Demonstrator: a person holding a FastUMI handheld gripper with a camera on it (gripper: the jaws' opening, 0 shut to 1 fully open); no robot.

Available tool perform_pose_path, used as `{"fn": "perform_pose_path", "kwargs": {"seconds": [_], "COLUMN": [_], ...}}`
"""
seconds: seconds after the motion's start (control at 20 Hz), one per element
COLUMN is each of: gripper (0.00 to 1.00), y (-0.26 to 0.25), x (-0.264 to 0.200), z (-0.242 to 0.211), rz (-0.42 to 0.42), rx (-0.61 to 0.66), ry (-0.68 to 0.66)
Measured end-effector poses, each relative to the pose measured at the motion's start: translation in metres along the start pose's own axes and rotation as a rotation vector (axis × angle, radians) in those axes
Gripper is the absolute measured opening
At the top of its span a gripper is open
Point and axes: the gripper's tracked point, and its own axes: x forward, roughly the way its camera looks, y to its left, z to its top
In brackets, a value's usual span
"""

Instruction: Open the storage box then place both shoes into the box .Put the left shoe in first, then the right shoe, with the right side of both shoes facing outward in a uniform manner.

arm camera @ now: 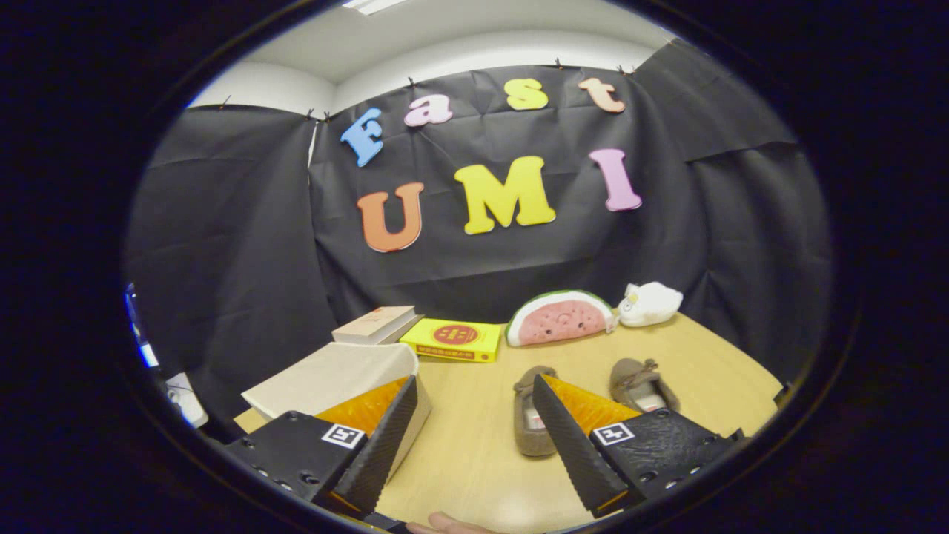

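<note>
With the claw (471, 445) wide open and empty, the closed storage box (337, 382) sits at 10 o'clock behind its left finger, while both shoes (532, 419) (642, 386) lie toe-away at 1 o'clock on the table (467, 452).

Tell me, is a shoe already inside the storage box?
No, both shoes lie on the table, beside the open gripper.

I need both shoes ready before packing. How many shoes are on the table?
2. One shoe lies just ahead of the open gripper, partly behind a finger; the other shoe lies beside it.
</note>
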Motion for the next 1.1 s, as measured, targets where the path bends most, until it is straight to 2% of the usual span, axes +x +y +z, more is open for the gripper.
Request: {"fn": "perform_pose_path", "kwargs": {"seconds": [0.2, 0.5, 0.75, 1.0, 1.1], "gripper": [0.96, 0.95, 0.95, 0.93, 0.9], "y": [0.038, 0.082, 0.094, 0.114, 0.118], "x": [0.053, 0.107, 0.137, 0.145, 0.151], "z": [-0.021, -0.042, -0.062, -0.075, -0.08], "rz": [0.183, 0.441, 0.539, 0.69, 0.702], "rx": [0.082, 0.245, 0.401, 0.56, 0.598], "ry": [0.13, 0.297, 0.403, 0.527, 0.555]}}
